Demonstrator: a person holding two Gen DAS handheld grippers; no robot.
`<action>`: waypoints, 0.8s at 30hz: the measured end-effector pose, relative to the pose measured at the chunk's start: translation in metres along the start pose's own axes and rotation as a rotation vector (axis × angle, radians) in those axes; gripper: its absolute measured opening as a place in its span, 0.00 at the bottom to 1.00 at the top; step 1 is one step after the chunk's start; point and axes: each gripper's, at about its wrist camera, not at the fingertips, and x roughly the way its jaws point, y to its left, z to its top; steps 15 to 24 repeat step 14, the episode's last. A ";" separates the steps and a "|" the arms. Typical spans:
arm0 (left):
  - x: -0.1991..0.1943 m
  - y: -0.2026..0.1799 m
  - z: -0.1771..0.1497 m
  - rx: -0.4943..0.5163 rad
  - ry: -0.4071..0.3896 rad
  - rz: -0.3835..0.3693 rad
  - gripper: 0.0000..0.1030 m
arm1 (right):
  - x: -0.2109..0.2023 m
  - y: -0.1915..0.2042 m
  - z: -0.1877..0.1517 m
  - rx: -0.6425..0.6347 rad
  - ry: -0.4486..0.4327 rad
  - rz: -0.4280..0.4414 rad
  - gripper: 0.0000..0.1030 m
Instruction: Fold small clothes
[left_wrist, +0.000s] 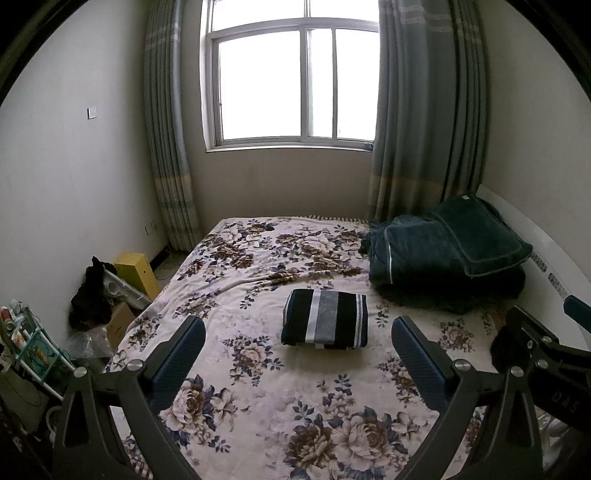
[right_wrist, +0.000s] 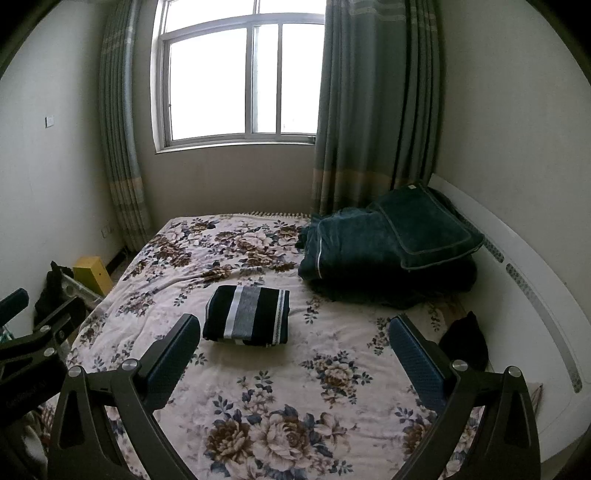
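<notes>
A folded garment with black, white and grey stripes (left_wrist: 325, 319) lies on the floral bedspread (left_wrist: 258, 398); it also shows in the right wrist view (right_wrist: 248, 315). My left gripper (left_wrist: 297, 332) is open and empty, held above the bed just short of the garment. My right gripper (right_wrist: 293, 330) is open and empty, with the garment ahead of its left finger (right_wrist: 173, 354). The right gripper's body shows at the right edge of the left wrist view (left_wrist: 546, 354), and the left gripper's body at the left edge of the right wrist view (right_wrist: 33, 339).
A dark green folded quilt with a pillow (left_wrist: 447, 251) lies at the bed's far right by the white headboard (right_wrist: 524, 295). A small black cloth (right_wrist: 465, 343) lies near the headboard. A yellow box (left_wrist: 138, 271), boxes and a rack (left_wrist: 33, 343) stand on the floor at the left.
</notes>
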 end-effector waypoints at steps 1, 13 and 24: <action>0.000 0.000 0.000 0.001 0.000 0.000 1.00 | 0.000 0.000 0.000 -0.001 0.000 0.000 1.00; -0.006 -0.003 0.002 0.015 -0.020 0.014 1.00 | -0.006 0.001 -0.002 0.006 0.001 -0.005 1.00; -0.007 -0.004 0.002 0.015 -0.021 0.013 1.00 | -0.006 0.001 -0.002 0.008 0.001 -0.005 1.00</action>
